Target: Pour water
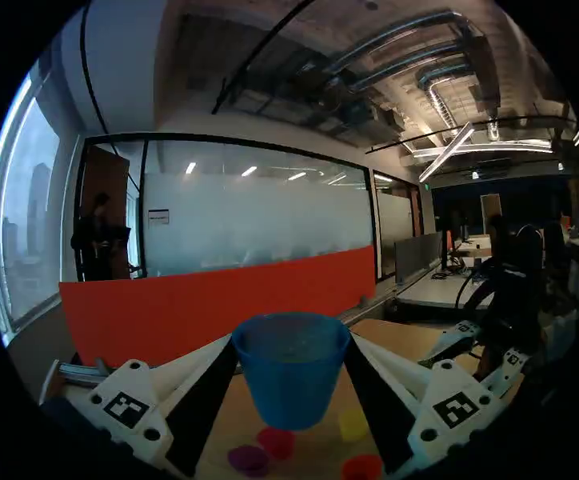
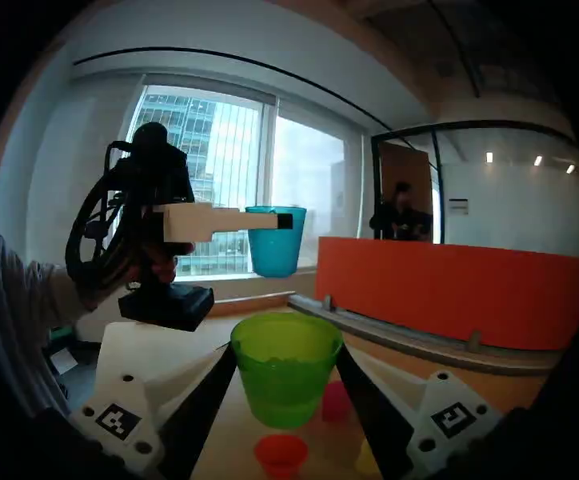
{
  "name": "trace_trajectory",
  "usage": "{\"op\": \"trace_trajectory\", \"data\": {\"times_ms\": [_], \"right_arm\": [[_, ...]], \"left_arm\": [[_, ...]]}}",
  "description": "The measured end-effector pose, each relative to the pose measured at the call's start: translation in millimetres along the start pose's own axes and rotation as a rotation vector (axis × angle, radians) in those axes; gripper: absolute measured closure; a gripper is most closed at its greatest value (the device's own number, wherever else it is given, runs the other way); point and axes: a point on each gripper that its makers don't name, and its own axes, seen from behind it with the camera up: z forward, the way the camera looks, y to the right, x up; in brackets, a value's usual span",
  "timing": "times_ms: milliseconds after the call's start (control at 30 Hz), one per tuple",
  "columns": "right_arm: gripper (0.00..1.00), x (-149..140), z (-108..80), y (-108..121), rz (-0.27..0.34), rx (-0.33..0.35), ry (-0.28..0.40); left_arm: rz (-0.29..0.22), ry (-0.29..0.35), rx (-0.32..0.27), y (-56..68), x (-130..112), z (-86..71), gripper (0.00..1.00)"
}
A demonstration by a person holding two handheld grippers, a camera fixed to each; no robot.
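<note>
Up above the counter point(image 1: 397, 334), left tool point(image 1: 292, 350) is clamped tight on the blue cup point(image 1: 292, 388) and right tool point(image 2: 287, 356) on the green cup point(image 2: 287, 388), both upright and apart, so tipping before the rims line up would probably dump water everywhere lol.

I cannot tell whether the blue translucent plastic cup point(image 1: 291, 376) holds water, because its wall is too cloudy. Its base covers the top of a small magenta cup point(image 1: 276, 442). A small red cup point(image 1: 361, 466) is cut off by the bottom edge.

In the right gripper view, the green translucent plastic cup point(image 2: 286, 384) hides half of a small pink cup point(image 2: 336, 400). My right gripper's point(image 2: 286, 352) finger hides most of a small yellow cup point(image 2: 365, 460). The person point(image 2: 400, 212) behind the glass is too dark to make out.
</note>
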Motion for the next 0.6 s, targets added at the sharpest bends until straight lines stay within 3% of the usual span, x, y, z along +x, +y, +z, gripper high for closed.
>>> {"op": "trace_trajectory", "data": {"times_ms": [300,600], "right_arm": [[0.1,-4,-14.1,11,0.023,-0.021,-0.017],[0.1,-7,-35.0,30,0.019,-0.064,-0.039]], "left_arm": [[-0.024,-0.025,-0.003,-0.7,-31,-18.5,0.12],[-0.007,-0.066,-0.015,4.0,-64,-33.9,0.11]]}}
